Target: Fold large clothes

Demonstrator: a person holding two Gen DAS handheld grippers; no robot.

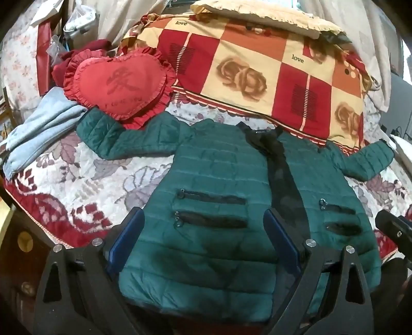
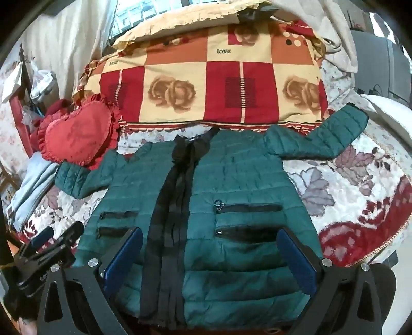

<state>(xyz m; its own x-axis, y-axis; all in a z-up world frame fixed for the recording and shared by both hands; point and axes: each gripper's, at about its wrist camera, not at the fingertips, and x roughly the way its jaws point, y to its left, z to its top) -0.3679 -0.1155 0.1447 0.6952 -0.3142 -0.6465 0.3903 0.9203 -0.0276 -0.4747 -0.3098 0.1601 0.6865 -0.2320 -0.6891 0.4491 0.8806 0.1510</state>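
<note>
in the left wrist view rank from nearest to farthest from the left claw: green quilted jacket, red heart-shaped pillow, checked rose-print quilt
1. Green quilted jacket: spread flat right below the open left claw.
2. Red heart-shaped pillow: farther up, left, by the jacket's sleeve.
3. Checked rose-print quilt: folded at the bed's far end.

A floral bedspread [image 1: 77, 165] in white, grey and dark red covers the bed. At its far side lies a big folded quilt [image 1: 257, 77] in red, orange and cream squares, printed with roses and the word "love". A cream cloth with a scalloped edge [image 2: 180, 23] rests on top of it. A red heart-shaped cushion [image 1: 121, 87] with a frilled border leans against the quilt's left end. Just beside the cushion lies a light blue garment [image 1: 38, 131].
</note>
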